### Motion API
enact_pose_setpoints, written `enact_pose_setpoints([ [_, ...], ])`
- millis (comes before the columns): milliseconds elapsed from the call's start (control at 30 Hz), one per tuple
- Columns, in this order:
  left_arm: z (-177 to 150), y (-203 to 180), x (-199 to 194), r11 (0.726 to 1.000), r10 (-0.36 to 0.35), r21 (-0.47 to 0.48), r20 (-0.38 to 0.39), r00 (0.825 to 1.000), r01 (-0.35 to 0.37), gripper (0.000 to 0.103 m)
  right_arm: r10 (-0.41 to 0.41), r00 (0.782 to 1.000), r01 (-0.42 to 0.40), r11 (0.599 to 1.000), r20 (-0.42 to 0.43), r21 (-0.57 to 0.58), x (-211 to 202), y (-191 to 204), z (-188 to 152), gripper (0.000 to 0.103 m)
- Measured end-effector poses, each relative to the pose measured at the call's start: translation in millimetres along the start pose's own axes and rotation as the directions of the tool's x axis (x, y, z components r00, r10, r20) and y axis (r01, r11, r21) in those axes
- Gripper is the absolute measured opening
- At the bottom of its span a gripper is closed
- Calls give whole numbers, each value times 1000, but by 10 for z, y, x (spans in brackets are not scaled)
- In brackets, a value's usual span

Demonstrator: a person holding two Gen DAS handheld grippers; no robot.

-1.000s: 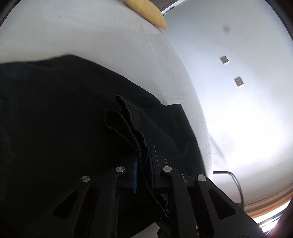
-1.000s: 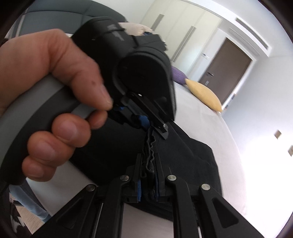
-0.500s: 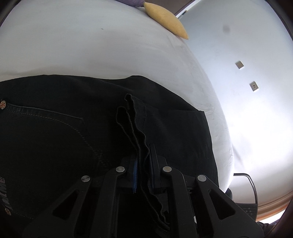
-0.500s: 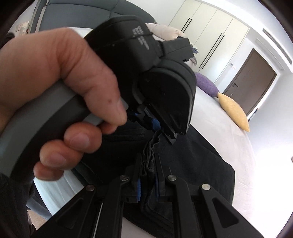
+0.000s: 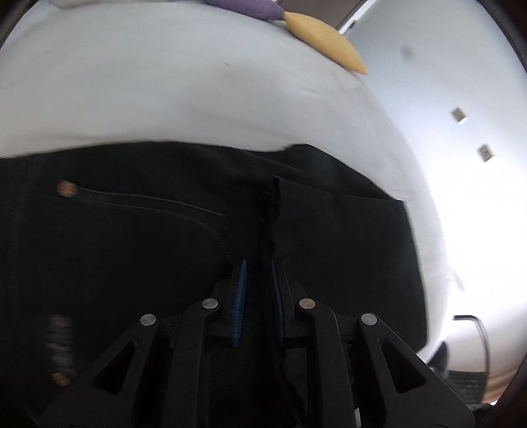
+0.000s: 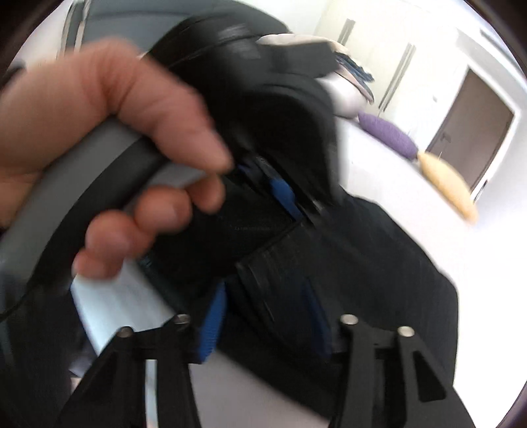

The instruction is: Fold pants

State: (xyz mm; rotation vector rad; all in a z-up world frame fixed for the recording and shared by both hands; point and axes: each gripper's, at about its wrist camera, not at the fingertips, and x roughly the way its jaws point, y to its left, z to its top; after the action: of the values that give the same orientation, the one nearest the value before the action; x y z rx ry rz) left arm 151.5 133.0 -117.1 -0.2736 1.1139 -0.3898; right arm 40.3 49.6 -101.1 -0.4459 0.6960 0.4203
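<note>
Black pants (image 5: 138, 250) lie folded on the white bed (image 5: 184, 92), a pocket seam and rivet showing at the left. My left gripper (image 5: 258, 273) is low over them with its blue-padded jaws slightly apart; the hem edge (image 5: 271, 210) lies just ahead, no longer pinched. In the right wrist view my right gripper (image 6: 266, 309) has its jaws wide apart over the pants (image 6: 362, 263). The hand-held left gripper (image 6: 263, 108) fills the upper left of that view, just ahead of the right one.
A yellow pillow (image 5: 326, 42) and a purple pillow (image 5: 247, 6) lie at the far end of the bed. A brown door (image 6: 471, 131) and white wardrobes stand beyond. The bed's right edge (image 5: 438, 250) drops off beside the pants.
Both grippers have opened and let go of the pants' edge. The fabric has dropped flat on the bed, and the cameras have tilted lower over it.
</note>
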Motion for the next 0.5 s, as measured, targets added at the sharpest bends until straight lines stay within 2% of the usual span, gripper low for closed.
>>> enact_pose_setpoints([
  [100, 37, -117, -210, 993, 106, 37, 59, 993, -108, 14, 115, 993, -117, 984, 22, 131, -316, -370, -163, 52],
  [133, 24, -224, -300, 988, 126, 74, 96, 987, -133, 14, 161, 987, -164, 969, 29, 185, -385, -519, -221, 46],
  [167, -8, -354, -359, 982, 137, 115, 126, 983, -152, 14, 237, 971, -237, 934, 34, 268, -452, -755, -289, 31],
  [233, -117, -718, -362, 951, 154, 242, 167, 974, -192, 14, 309, 949, -305, 869, 54, 390, -481, -1147, -410, 14],
  [267, -186, -864, -305, 929, 165, 304, 170, 971, -211, 14, 333, 939, -331, 818, 82, 470, -493, -1436, -498, 12],
  [300, -287, -1022, -184, 891, 201, 378, 166, 965, -250, 14, 352, 930, -354, 767, 111, 535, -446, -1773, -531, 11],
  [367, -401, -1157, 82, 836, 280, 450, 145, 949, -315, 14, 378, 910, -393, 658, 169, 643, -422, -2310, -667, 11],
  [400, -428, -1160, 225, 829, 304, 455, 118, 945, -324, 14, 390, 899, -414, 607, 199, 679, -401, -2578, -735, 11],
  [433, -471, -1098, 336, 841, 306, 439, 97, 947, -317, 14, 406, 889, -429, 571, 213, 700, -364, -2748, -785, 11],
  [467, -509, -1050, 314, 856, 280, 416, 128, 951, -308, 14, 421, 881, -432, 525, 217, 733, -282, -2980, -856, 11],
  [500, -521, -1021, 299, 867, 268, 398, 133, 954, -299, 14, 420, 882, -423, 501, 215, 755, -220, -3107, -907, 11],
])
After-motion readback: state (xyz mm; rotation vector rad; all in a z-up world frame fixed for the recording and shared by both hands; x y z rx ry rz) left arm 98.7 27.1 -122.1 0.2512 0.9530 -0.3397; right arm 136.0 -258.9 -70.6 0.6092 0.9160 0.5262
